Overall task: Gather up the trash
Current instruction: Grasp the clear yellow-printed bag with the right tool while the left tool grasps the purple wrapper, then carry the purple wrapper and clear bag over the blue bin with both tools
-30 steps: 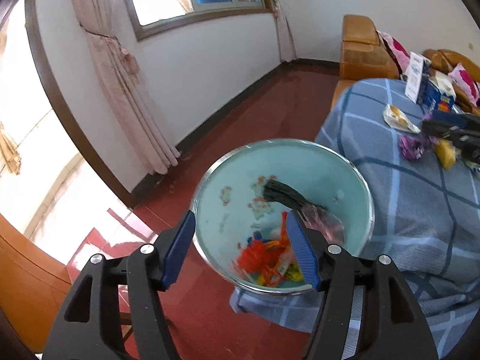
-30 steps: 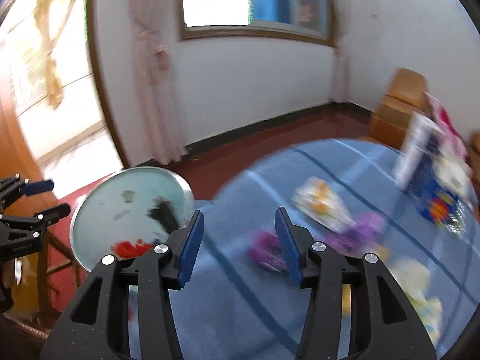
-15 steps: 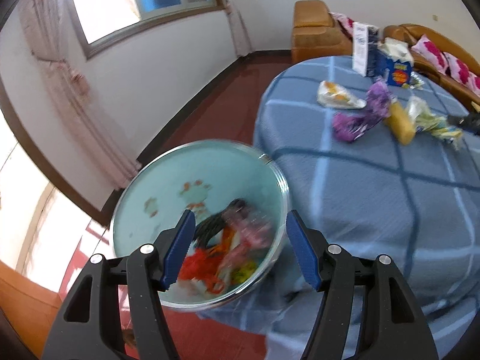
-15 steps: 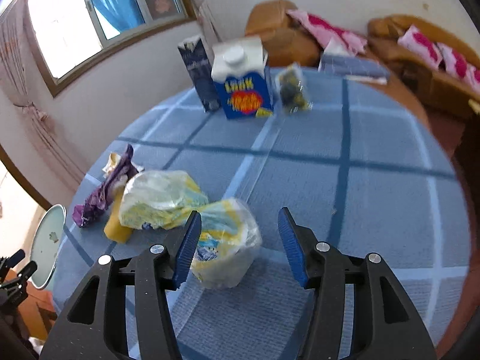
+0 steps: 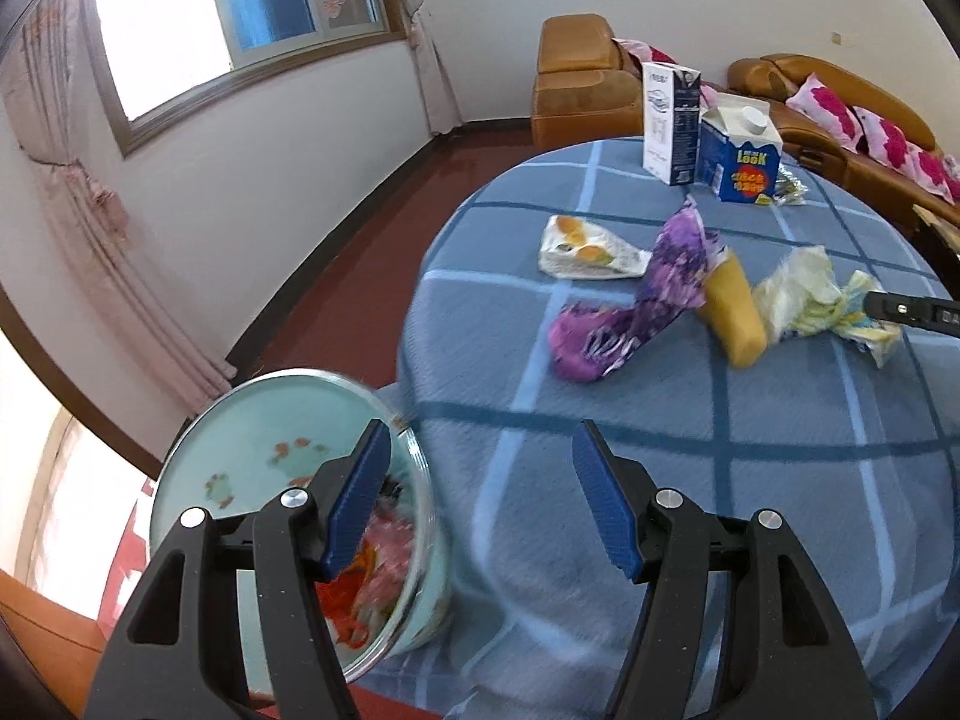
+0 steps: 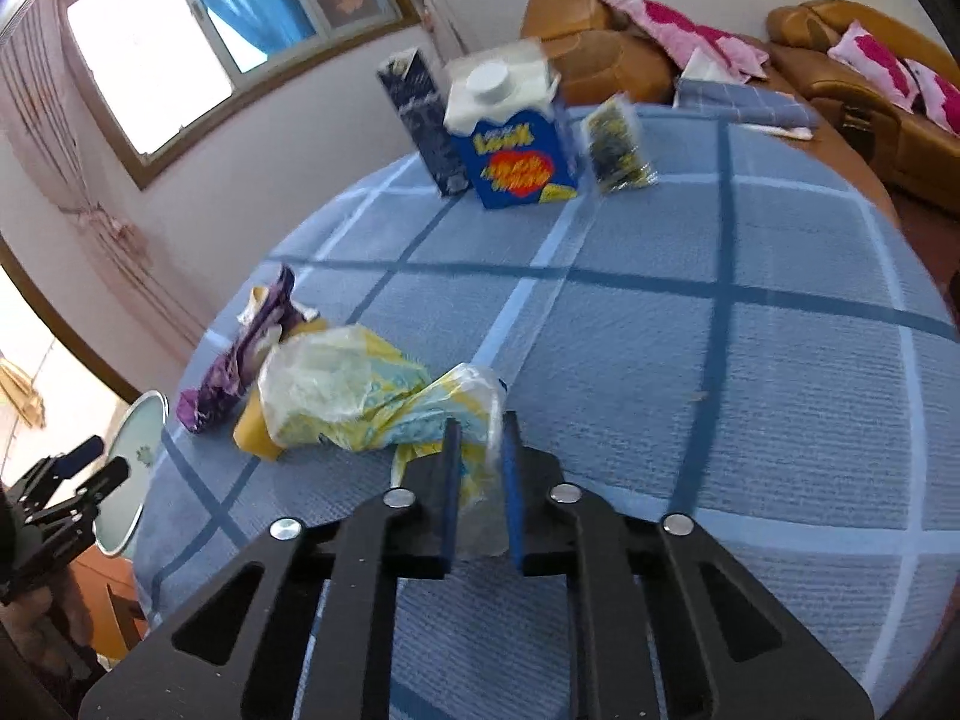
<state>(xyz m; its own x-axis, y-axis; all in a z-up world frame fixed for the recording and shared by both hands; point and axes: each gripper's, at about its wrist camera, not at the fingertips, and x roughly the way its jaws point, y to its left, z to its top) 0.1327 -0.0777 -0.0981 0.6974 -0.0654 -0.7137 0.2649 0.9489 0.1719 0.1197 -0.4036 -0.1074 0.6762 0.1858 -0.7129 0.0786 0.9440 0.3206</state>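
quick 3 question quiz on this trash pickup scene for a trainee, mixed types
1. True or false: the right gripper has its jaws shut on the yellow plastic bag.
2. Which carton has a white screw cap: A the blue carton, B the tall dark carton?
3. Fill in: the left gripper is ___, holding nothing, next to the trash bin.

Key: 1 true; 2 A; 3 open

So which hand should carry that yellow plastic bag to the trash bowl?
Right: the right gripper has just closed on the yellow plastic bag. The left gripper is open and empty beside the bowl.
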